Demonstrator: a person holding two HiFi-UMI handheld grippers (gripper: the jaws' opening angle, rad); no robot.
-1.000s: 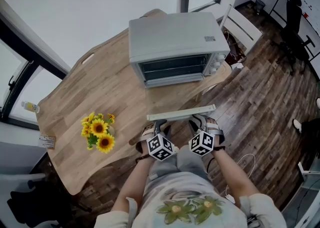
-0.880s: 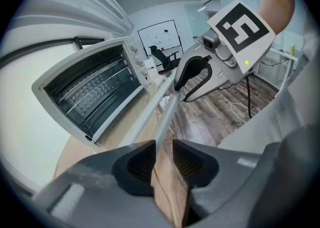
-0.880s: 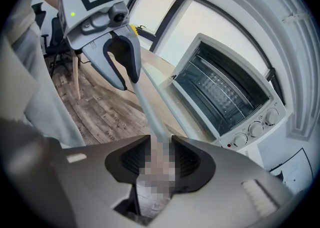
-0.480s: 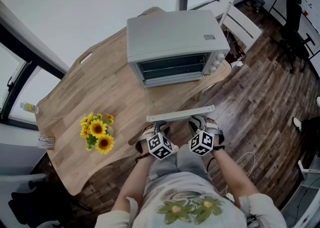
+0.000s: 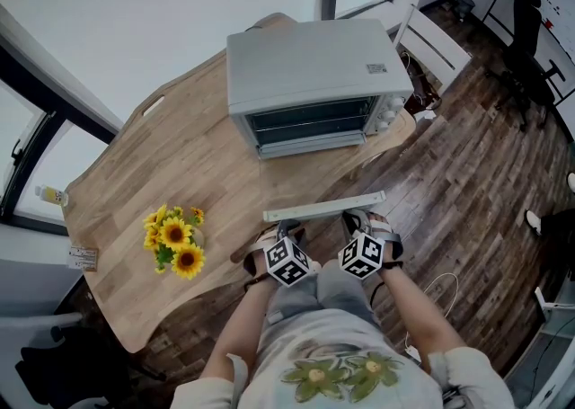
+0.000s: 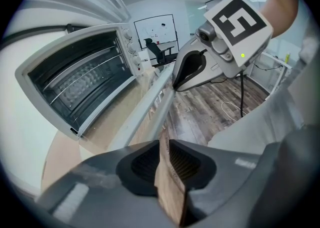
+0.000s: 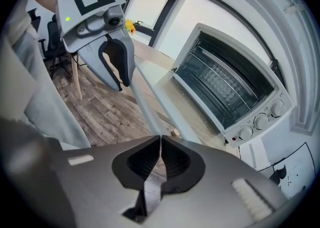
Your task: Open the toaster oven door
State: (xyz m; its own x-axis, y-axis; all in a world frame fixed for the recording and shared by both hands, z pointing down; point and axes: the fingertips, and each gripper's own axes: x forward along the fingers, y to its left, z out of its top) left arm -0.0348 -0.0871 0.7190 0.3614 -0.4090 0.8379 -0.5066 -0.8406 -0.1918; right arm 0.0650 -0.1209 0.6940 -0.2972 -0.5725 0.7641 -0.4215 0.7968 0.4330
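Two claws, both just closing with nothing between: left claw keeps a narrow slit, right claw has tips together. Just ahead, the door of the single toaster oven lies fully open, reaching the near edge of the worktop. One sunflower bunch sits near the left edge.

A pale grey shirt carries a yellow-and-green flower print; its light sleeves end near the elbows.

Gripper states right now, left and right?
Left gripper: jaws just closed further, slightly apart, nothing between them.
Right gripper: jaws just closed, tips together, empty.
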